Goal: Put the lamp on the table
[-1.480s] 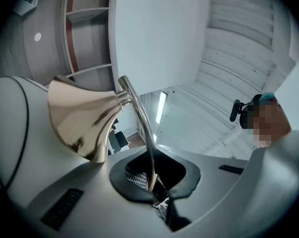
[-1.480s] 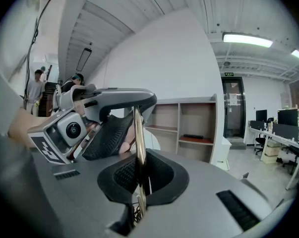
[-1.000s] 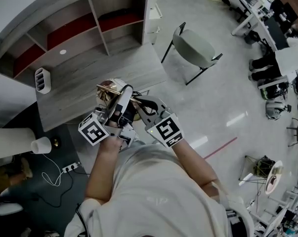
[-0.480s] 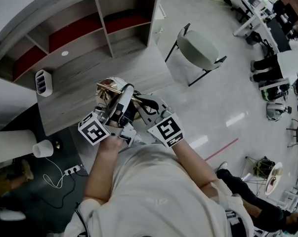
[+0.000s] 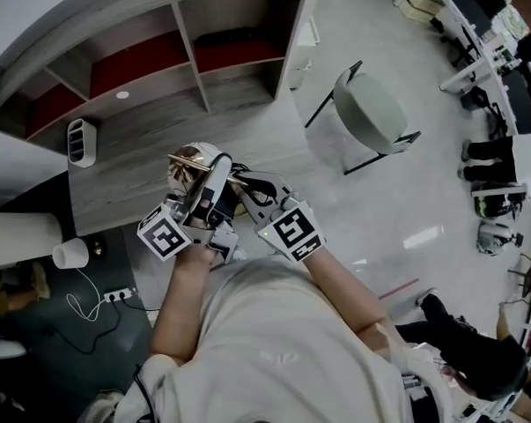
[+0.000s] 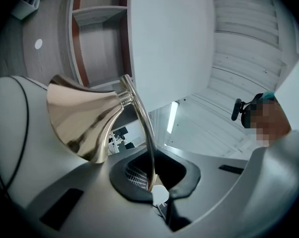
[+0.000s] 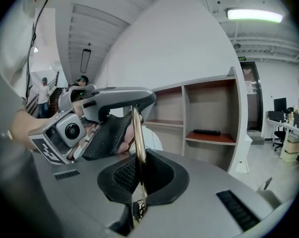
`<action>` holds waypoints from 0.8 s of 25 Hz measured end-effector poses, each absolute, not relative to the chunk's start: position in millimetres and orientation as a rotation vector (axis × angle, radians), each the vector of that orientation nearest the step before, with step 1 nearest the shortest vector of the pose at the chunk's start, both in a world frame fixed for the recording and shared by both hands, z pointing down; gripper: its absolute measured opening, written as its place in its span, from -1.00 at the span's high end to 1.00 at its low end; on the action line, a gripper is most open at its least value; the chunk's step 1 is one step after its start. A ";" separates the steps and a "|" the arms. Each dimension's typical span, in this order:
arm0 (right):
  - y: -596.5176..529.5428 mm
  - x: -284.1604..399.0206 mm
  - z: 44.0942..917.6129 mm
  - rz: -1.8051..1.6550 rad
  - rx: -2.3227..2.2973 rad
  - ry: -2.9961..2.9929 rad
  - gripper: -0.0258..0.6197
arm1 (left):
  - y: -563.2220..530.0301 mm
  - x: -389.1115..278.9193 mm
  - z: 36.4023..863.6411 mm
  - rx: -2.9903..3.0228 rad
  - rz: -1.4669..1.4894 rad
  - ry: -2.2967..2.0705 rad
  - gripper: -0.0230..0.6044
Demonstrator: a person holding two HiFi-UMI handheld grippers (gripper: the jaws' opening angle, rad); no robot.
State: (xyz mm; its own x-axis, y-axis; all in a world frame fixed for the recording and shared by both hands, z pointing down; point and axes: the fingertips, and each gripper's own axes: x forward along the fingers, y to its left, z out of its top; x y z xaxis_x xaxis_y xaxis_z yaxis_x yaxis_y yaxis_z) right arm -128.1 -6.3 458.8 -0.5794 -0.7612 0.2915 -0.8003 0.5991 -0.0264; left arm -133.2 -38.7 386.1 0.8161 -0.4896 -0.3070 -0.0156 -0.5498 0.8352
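Note:
A brass lamp (image 5: 191, 160) with a cone shade (image 6: 82, 118) and a thin curved stem (image 6: 142, 125) is held in the air over the front edge of the grey wooden table (image 5: 133, 161). My left gripper (image 5: 210, 186) is shut on the stem, which runs down between its dark pads (image 6: 134, 175). My right gripper (image 5: 250, 186) is shut on the same stem (image 7: 138, 143) just beside it. In the right gripper view the left gripper (image 7: 102, 115) sits right behind the stem. The lamp's base is hidden.
Open shelves with red backs (image 5: 151, 51) rise behind the table. A white slotted holder (image 5: 80, 141) stands at the table's left end. A grey chair (image 5: 371, 113) is to the right. A white cylinder (image 5: 18, 236), a cup (image 5: 71, 254) and a power strip (image 5: 115, 295) are on the left.
Both grippers keep their hold on the lamp and stay about where they were. The table, shelves and chair have drifted rightward in the head view.

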 end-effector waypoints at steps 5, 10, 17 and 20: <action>-38.2 -100.4 457.3 0.209 1.164 -2.635 0.84 | -70.6 -108.5 386.1 2.070 -0.688 -0.482 0.87; -64.8 -68.5 449.2 0.194 1.043 -2.696 0.84 | -95.8 -79.1 376.7 2.070 -0.742 -0.575 0.87; -98.6 -26.5 448.6 0.178 0.857 -2.755 0.84 | -127.2 -31.2 362.8 2.041 -0.840 -0.666 0.88; -114.0 -9.9 448.0 0.160 0.797 -2.775 0.84 | -141.5 -17.2 364.0 2.019 -0.872 -0.723 0.87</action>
State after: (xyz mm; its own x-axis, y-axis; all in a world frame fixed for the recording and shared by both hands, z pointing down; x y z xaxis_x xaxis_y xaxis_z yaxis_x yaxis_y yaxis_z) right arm -9.9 -114.0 448.0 -0.8192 -0.5072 0.2676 -0.5345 0.8444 -0.0362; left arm -17.2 -141.5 364.0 0.5985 -0.7339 -0.3214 -0.1794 -0.5137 0.8390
